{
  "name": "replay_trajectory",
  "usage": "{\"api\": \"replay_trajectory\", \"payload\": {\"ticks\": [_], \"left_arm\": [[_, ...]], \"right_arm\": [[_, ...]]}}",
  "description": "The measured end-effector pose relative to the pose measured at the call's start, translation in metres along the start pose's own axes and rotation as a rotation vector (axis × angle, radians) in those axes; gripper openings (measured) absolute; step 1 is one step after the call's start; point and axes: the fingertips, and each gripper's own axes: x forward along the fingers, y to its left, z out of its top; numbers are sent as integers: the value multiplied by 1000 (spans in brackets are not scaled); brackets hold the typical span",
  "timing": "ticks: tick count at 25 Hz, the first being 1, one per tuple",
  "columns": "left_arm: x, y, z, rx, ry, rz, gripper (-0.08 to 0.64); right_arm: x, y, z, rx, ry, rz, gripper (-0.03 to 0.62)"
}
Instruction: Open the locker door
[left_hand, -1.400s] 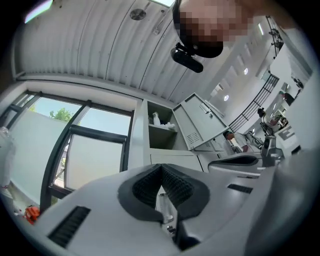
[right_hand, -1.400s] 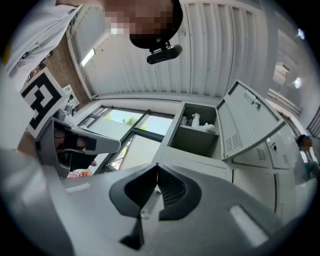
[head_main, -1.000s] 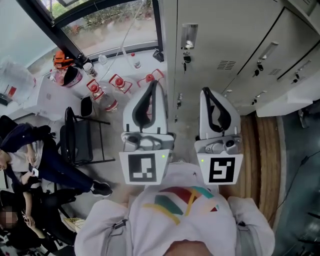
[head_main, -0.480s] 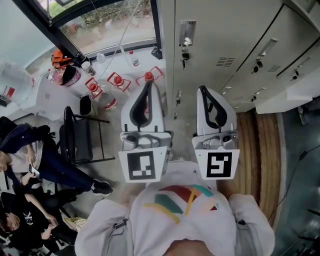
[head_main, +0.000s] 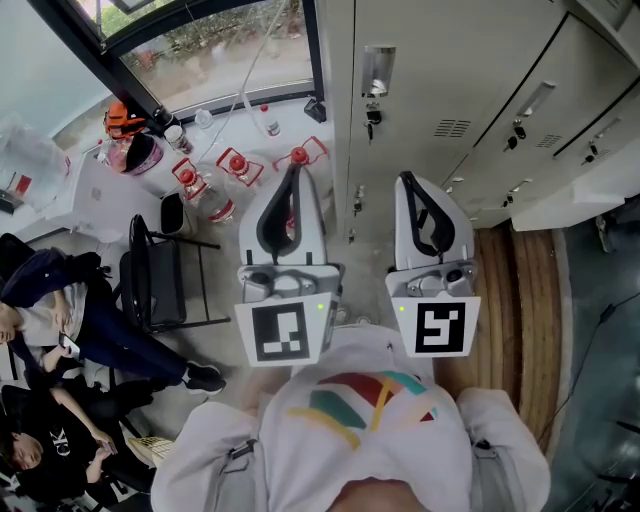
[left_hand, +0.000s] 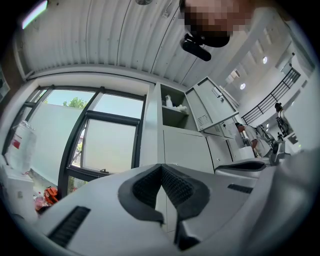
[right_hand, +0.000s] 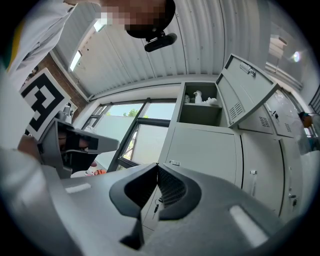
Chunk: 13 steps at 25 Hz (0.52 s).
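Facing closed grey locker door (head_main: 420, 60), just ahead, untouched. Left tongs (head_main: 297, 168) clamped together, empty; right tongs (head_main: 404, 182) likewise, both short of door. Advice: spread right tongs, approach keyed latch (head_main: 372, 116) squarely, grip firmly, pull along hinge arc.

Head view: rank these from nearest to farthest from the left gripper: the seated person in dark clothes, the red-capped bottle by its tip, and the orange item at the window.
Measured from the left gripper:
1. Red-capped bottle, just beyond the tips, on the floor.
2. Orange item, upper left, by the window.
3. Seated person, at the far left edge.
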Motion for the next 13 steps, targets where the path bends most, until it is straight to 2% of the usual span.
{"api": "replay_trajectory", "payload": {"ticks": [13], "left_arm": [[1, 0, 4, 16, -4, 5, 15]], "right_arm": [[2, -5, 3, -12, 1, 14, 5]]}}
